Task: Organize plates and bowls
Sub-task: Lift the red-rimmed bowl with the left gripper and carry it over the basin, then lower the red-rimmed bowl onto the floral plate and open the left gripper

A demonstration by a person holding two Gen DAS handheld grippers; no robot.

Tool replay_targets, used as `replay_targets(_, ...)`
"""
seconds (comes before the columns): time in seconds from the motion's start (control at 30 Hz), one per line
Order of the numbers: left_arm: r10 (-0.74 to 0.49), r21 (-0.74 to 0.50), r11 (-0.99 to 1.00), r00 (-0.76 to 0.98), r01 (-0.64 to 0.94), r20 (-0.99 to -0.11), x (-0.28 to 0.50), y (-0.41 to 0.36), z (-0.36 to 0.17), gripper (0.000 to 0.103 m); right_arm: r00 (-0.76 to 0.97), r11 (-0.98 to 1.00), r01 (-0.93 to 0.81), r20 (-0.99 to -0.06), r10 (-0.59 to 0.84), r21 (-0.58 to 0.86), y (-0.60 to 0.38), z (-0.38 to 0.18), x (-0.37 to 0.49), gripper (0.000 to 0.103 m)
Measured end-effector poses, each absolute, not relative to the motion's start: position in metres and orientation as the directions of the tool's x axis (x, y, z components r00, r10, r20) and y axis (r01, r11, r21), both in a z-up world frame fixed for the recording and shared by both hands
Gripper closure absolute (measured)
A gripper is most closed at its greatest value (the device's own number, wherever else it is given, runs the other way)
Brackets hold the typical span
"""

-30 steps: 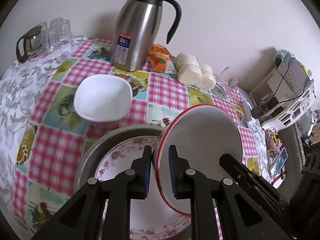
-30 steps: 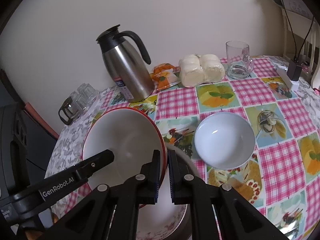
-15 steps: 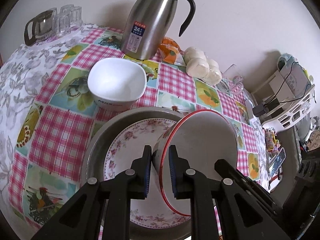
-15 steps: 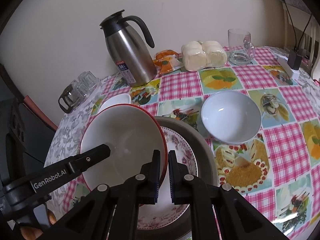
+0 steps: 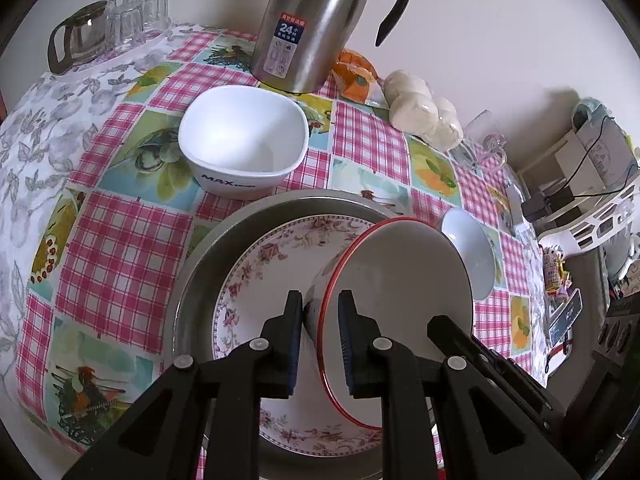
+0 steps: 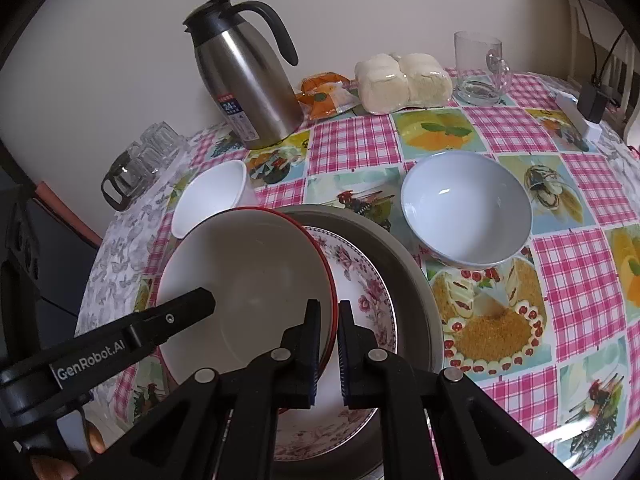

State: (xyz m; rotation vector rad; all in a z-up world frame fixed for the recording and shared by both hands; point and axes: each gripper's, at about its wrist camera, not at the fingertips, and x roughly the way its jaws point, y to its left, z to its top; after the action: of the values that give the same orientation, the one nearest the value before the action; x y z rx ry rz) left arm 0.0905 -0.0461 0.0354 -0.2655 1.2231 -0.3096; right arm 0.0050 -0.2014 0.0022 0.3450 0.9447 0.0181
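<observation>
Bare tablecloth (image 6: 580, 312) lies open to the right of the stacked plates (image 6: 360, 292). Behind them the way is hemmed in — a square bowl (image 5: 244, 140) and round bowl (image 6: 466, 208) sit just beside the rim, with the flask (image 6: 248, 76) standing farther back.

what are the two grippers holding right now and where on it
Both hold the red-rimmed bowl by its rim: the left gripper on one side, the right gripper on the opposite side, above the floral plate.
</observation>
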Motion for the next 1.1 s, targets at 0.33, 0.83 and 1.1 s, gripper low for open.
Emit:
replay_targets(0.33, -0.371, -0.367, 0.928, 0.275, 0.069, -0.887, 0.094, -0.047, 0.027, 0.079, 0.572, 0.951, 0.13, -0.804, 0.16, 0.282, -0.198, 0.0, 0.009, 0.092)
replay_targets(0.83, -0.379, -0.377, 0.924, 0.247, 0.06, -0.892, 0.099, -0.052, 0.02, 0.072, 0.562, 0.951, 0.135, -0.812, 0.157, 0.278, -0.196, -0.002, 0.014, 0.087)
replay_targets(1.1, -0.387, -0.386, 0.921, 0.248, 0.057, -0.888, 0.099, -0.049, 0.02, 0.068, 0.555, 0.951, 0.137, -0.817, 0.158, 0.278, -0.198, -0.004, 0.015, 0.08)
